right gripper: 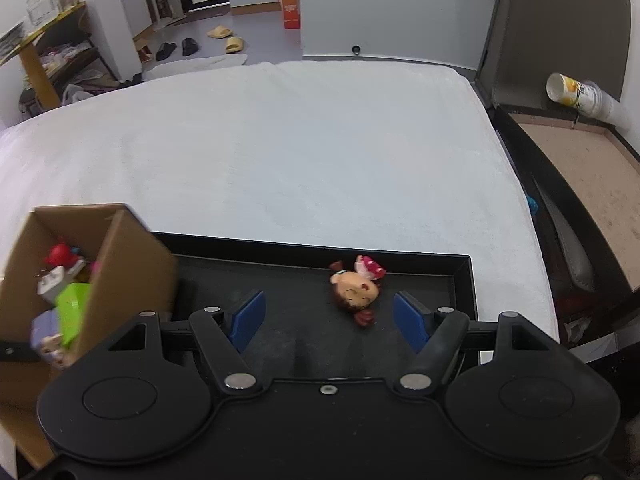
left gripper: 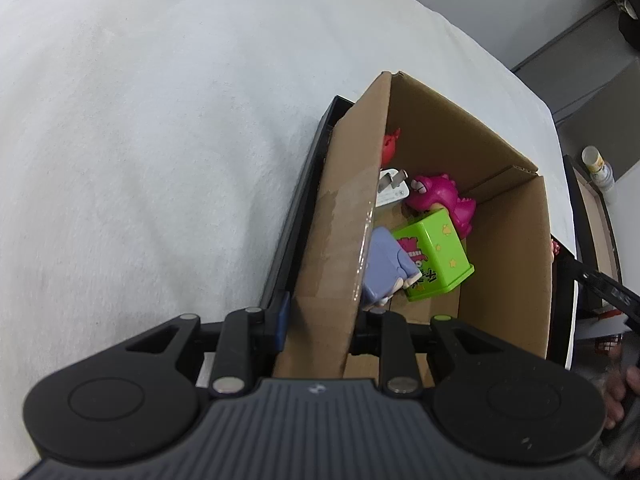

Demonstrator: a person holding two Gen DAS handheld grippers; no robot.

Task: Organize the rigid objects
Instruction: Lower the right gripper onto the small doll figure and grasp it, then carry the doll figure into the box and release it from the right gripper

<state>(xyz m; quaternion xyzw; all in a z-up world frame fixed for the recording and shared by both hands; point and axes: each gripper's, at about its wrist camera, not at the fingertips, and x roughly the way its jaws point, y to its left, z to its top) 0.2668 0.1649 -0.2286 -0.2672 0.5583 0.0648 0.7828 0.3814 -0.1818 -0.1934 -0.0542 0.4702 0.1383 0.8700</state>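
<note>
L wrist: left gripper (left gripper: 316, 320) jaws clamped on the wall of the cardboard box (left gripper: 340, 240); hard plastic toys inside.

R wrist: right gripper (right gripper: 329, 320) jaws wide open, empty, straddling the doll figure (right gripper: 356, 290) lying in the black tray (right gripper: 464, 276) on the bed. Prob. light, rigid, glossy; round head may slip, so pinch across the head's sides.

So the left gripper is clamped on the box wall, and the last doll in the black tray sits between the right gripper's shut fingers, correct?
Not quite: the right gripper is open, as the right wrist view shows, with the doll lying in the black tray just ahead. The left gripper does clamp the box wall.
</note>
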